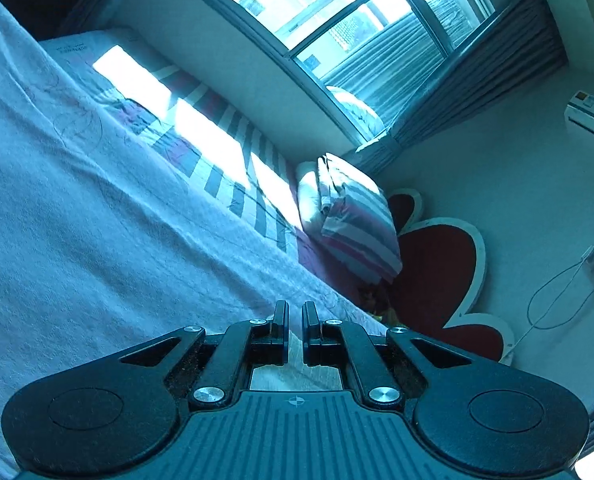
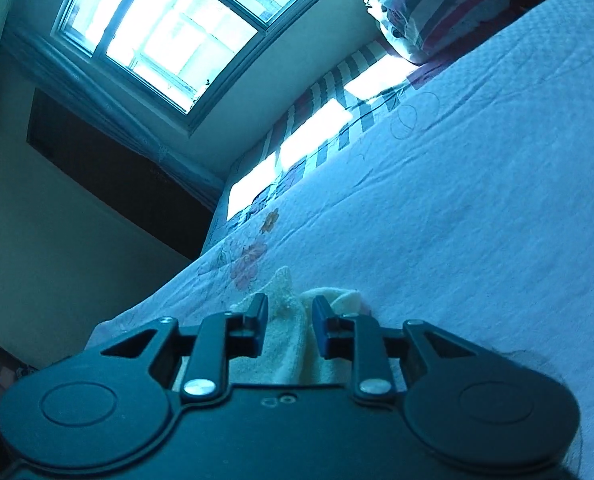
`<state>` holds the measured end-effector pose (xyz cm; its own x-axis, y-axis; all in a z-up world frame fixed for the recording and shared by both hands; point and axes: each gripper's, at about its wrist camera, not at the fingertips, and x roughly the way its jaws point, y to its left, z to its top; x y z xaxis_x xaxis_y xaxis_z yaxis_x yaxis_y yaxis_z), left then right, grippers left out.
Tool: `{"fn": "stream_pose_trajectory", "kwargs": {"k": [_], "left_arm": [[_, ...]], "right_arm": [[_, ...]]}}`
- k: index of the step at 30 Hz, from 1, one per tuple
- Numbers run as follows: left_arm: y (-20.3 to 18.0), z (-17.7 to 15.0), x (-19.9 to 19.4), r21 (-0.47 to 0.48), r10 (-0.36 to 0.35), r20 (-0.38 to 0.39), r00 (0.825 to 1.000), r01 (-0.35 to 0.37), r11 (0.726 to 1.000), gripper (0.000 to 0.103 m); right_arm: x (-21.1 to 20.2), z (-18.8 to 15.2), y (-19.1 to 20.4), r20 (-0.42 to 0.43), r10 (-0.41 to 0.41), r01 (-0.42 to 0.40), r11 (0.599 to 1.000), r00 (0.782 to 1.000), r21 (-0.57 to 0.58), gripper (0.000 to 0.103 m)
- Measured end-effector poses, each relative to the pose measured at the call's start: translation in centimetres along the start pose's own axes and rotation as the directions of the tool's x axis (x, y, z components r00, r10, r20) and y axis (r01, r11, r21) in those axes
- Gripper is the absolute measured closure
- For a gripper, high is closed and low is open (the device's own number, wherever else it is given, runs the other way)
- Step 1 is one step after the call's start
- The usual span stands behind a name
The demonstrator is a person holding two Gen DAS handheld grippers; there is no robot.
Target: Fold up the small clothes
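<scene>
In the right wrist view a small pale cream garment point(image 2: 285, 344) lies crumpled on the light bedspread point(image 2: 457, 220), directly under and between my fingers. My right gripper point(image 2: 289, 316) is open, its fingers apart on either side of a raised fold of the cloth, not clamped on it. In the left wrist view my left gripper point(image 1: 295, 322) hovers over the near edge of the bedspread point(image 1: 97, 220). Its fingers stand close with a narrow gap and hold nothing. No garment shows in the left wrist view.
A striped pillow point(image 1: 353, 220) leans at the head of the bed by a red and white headboard point(image 1: 437, 272); it also shows in the right wrist view point(image 2: 437, 8). A window point(image 1: 337, 12) and wall run along the far side. Sunlit striped bedding point(image 2: 317, 136) lies beyond.
</scene>
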<state>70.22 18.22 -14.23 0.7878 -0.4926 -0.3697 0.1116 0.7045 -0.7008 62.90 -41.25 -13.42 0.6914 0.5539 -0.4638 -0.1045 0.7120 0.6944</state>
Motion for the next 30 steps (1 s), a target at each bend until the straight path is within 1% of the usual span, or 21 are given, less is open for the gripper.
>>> {"fn": "stream_pose_trajectory", "kwargs": {"k": [1,3,4,7,9,10,11,12,13,14,17,19,20,21,22,24,25,26,27,28,30], "left_arm": [[-0.2,0.4,0.3,0.040,0.021,-0.023,1.000,-0.020,0.999,0.090],[-1.2,0.8,1.2,0.157,0.073,-0.077,0.994,-0.060,0.986,0.080],[-1.6,0.9,1.8,0.203,0.076,-0.109,0.991,-0.053,0.978,0.079],[-2.8,0.8,3.8,0.356,0.163,-0.179,0.970,-0.090,0.930,0.079],[-3.5,0.6,4.9,0.444,0.249,-0.192,0.949,-0.142,0.885,0.079],[-3.7,0.4,5.5,0.479,0.266,-0.198,0.943,-0.143,0.866,0.079],[-4.0,0.5,5.5,0.499,0.264,-0.197,0.944,-0.135,0.856,0.079],[-4.2,0.7,5.6,0.498,0.260,-0.202,0.944,-0.129,0.857,0.088],[-4.2,0.8,5.5,0.489,0.257,-0.200,0.945,-0.131,0.862,0.101],[-4.1,0.8,5.2,0.481,0.263,-0.190,0.946,-0.144,0.865,0.101],[-3.9,0.5,4.5,0.494,0.298,-0.129,0.946,-0.200,0.846,0.098],[-4.7,0.2,3.1,0.515,0.340,-0.012,0.940,-0.285,0.808,0.097],[-5.4,0.3,1.7,0.499,0.322,0.039,0.946,-0.298,0.814,0.097],[-6.0,0.3,0.9,0.485,0.279,0.042,0.959,-0.264,0.834,0.097],[-6.9,-0.2,0.5,0.502,0.241,0.014,0.970,-0.215,0.838,0.096],[-9.2,-2.3,0.2,0.566,0.204,-0.026,0.979,-0.154,0.810,0.096],[-9.9,-3.3,0.1,0.570,0.175,-0.061,0.983,-0.109,0.814,0.096],[-11.1,-4.9,0.1,0.572,0.140,-0.114,0.984,-0.051,0.818,0.096],[-12.0,-6.3,0.2,0.587,0.117,-0.148,0.982,-0.008,0.809,0.096],[-13.1,-8.1,0.5,0.614,0.104,-0.173,0.979,0.025,0.789,0.096],[-14.1,-10.6,1.3,0.637,0.111,-0.220,0.969,0.056,0.769,0.089]], "right_arm": [[0.2,0.0,0.4,0.000,-0.003,0.003,1.000,1.000,-0.020,0.076],[0.9,0.2,1.3,-0.011,-0.012,0.012,0.999,1.000,-0.046,0.076],[1.2,0.2,1.5,-0.017,-0.023,0.022,0.998,1.000,-0.058,0.075],[2.3,0.2,2.4,-0.028,-0.058,0.055,0.993,0.998,-0.105,0.075],[2.9,0.1,3.1,-0.038,-0.080,0.074,0.987,0.996,-0.140,0.075],[3.2,0.0,3.5,-0.040,-0.101,0.093,0.982,0.994,-0.166,0.078],[3.3,-0.2,3.8,-0.038,-0.117,0.108,0.976,0.992,-0.187,0.079],[3.4,-0.3,4.2,-0.030,-0.133,0.123,0.969,0.991,-0.215,0.084],[3.5,-0.4,4.5,-0.027,-0.140,0.130,0.964,0.990,-0.233,0.097],[3.6,-0.5,4.7,-0.025,-0.152,0.141,0.958,0.988,-0.251,0.098],[3.8,-0.7,4.7,0.000,-0.222,0.214,0.940,0.975,-0.264,0.099],[3.7,-1.0,5.1,0.015,-0.250,0.244,0.929,0.968,-0.278,0.097],[3.4,-1.0,5.5,0.034,-0.269,0.267,0.921,0.963,-0.284,0.092],[2.7,-1.1,6.2,0.078,-0.291,0.301,0.909,0.954,-0.290,0.083],[2.2,-1.0,6.8,0.107,-0.279,0.298,0.908,0.954,-0.294,0.083],[1.6,-1.5,8.2,0.076,-0.208,0.222,0.932,0.975,-0.285,0.083],[1.8,-2.1,9.3,0.044,-0.183,0.188,0.936,0.982,-0.299,0.083],[1.9,-3.0,10.4,0.023,-0.162,0.161,0.931,0.986,-0.326,0.083],[2.2,-4.4,12.0,-0.006,-0.135,0.124,0.923,0.991,-0.364,0.083],[2.6,-5.6,13.1,-0.041,-0.115,0.090,0.916,0.992,-0.390,0.083],[4.0,-8.4,15.4,-0.118,-0.090,0.024,0.882,0.989,-0.471,0.083]]}}
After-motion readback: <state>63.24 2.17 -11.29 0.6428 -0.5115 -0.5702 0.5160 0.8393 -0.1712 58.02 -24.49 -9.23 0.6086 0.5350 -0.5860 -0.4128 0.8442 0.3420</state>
